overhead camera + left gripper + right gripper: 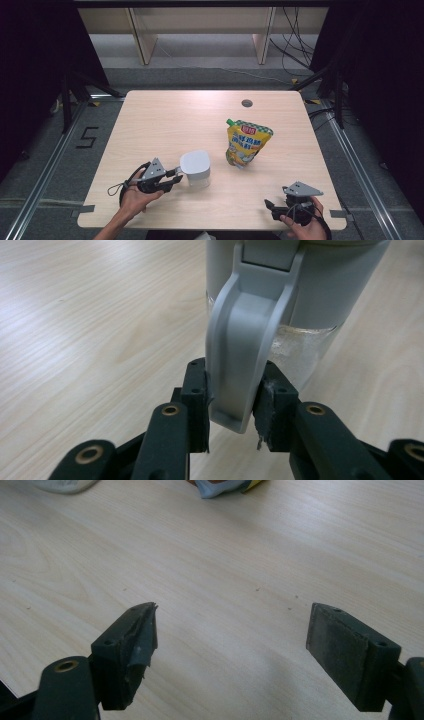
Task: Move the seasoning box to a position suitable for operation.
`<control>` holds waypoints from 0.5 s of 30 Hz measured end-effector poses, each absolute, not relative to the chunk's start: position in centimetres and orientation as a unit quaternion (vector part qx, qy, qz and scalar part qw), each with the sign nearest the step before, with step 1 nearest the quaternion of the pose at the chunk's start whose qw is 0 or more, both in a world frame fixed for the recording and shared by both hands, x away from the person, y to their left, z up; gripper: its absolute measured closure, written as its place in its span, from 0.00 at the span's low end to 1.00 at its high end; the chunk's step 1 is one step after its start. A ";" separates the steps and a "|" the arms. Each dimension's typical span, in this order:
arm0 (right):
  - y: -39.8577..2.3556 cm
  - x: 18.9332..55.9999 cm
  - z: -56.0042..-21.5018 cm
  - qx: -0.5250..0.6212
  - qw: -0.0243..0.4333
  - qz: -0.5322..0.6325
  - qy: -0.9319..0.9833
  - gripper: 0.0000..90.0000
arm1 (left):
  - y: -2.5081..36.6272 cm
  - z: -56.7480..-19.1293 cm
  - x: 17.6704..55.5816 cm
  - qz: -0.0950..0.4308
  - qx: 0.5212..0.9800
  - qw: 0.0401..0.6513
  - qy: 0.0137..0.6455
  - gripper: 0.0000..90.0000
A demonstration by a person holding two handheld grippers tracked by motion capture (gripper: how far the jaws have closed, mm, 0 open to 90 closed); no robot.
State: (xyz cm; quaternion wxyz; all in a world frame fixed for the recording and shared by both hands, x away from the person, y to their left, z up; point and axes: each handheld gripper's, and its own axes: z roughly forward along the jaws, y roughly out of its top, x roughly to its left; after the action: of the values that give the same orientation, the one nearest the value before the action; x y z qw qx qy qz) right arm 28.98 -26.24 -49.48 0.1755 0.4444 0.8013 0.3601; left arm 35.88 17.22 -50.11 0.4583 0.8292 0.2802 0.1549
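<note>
One white jug (195, 169), one yellow pouch (245, 143), two grippers on one table (165, 120)

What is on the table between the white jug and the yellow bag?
Nothing: in the high view, only bare table lies between the white jug and the yellow bag.

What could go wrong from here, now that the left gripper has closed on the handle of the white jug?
The left gripper pinches only the lower end of the handle, so the jug could slip or swing out on lifting. It looks top-heavy with its white lid, so a sideways pull might tip it. The yellow pouch lies close by and might get knocked.
</note>
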 end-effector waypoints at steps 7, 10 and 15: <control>-26.3 29.0 -49.5 0.441 0.185 0.358 0.802 0.24 | 16.4 -50.1 34.9 0.128 0.844 0.467 0.232 0.77; -26.3 29.0 -49.4 0.443 0.183 0.355 0.803 0.24 | 16.2 -50.1 34.6 0.120 0.847 0.469 0.218 0.77; -26.2 29.0 -49.3 0.442 0.169 0.359 0.805 0.24 | 15.8 -50.2 34.8 0.114 0.849 0.475 0.202 0.77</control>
State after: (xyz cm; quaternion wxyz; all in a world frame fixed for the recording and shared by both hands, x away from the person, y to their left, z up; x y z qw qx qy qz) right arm 28.97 -26.16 -49.32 0.1691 0.4418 0.8048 0.3585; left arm 34.81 15.83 -50.22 0.4754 0.8486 0.2020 0.1145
